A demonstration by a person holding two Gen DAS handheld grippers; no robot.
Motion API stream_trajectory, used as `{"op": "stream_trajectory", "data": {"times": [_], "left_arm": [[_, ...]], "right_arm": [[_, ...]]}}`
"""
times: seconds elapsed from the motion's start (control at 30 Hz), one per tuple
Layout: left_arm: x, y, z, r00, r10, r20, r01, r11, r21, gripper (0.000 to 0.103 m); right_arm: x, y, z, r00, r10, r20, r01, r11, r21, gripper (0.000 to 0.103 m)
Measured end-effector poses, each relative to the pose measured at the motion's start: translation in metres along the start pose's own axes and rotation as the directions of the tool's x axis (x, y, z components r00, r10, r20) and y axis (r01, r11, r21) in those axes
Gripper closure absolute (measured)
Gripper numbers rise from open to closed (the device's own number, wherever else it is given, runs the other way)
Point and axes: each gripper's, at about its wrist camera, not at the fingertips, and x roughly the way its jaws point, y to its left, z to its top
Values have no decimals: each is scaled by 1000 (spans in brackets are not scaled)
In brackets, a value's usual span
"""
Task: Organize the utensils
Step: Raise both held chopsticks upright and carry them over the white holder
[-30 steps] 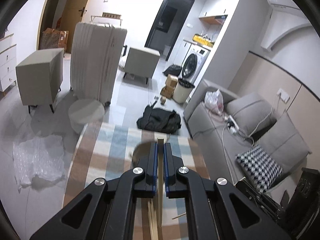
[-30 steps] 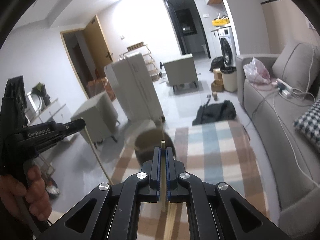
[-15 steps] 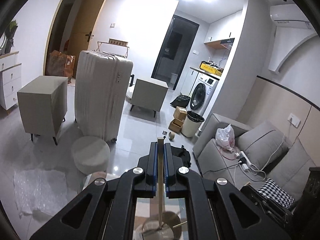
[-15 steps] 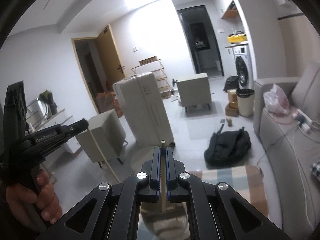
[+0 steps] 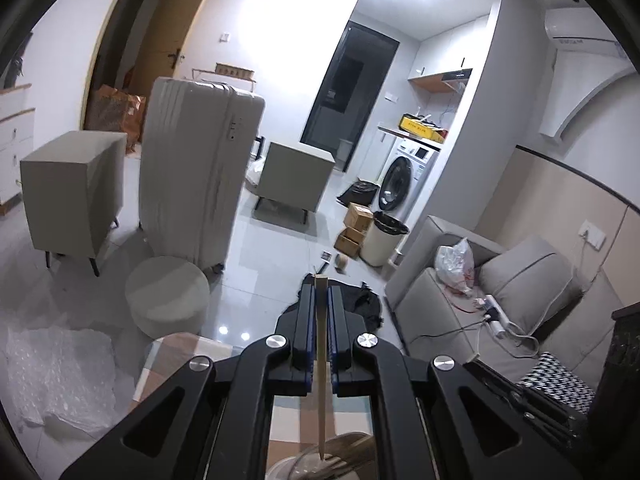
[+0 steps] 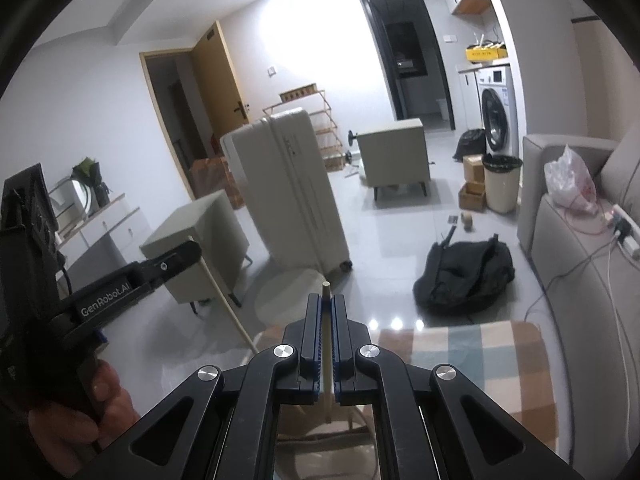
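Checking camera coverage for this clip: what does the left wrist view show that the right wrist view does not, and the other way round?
Only the left wrist view shows the bubble wrap on the floor, the air conditioner and the checked cushion. Only the right wrist view shows the left gripper from the side, shut on a chopstick, the hand holding it, and a potted plant. Both show the suitcase, washing machine, black bag, sofa and checked rug.

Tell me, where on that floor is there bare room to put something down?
Free: the tiles between the white suitcase, black bag and far cabinet. Crowded: around the bin, with boxes, and by the bubble wrap.
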Motion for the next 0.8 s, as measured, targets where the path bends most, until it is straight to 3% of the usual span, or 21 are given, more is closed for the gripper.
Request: {"op": "stream_trajectory", "data": {"times": [0.4,0.8], "left_arm": [[0,-13,-12,1000,9,-5,-9,995,98,102],[-2,-9,-19,997,-14,-82,23,994,107,102]], "right_arm": [[5,1,-10,999,1,-45,-1,1000,-12,99],[9,2,-19,995,-4,-102,2,1000,-25,99]]}}
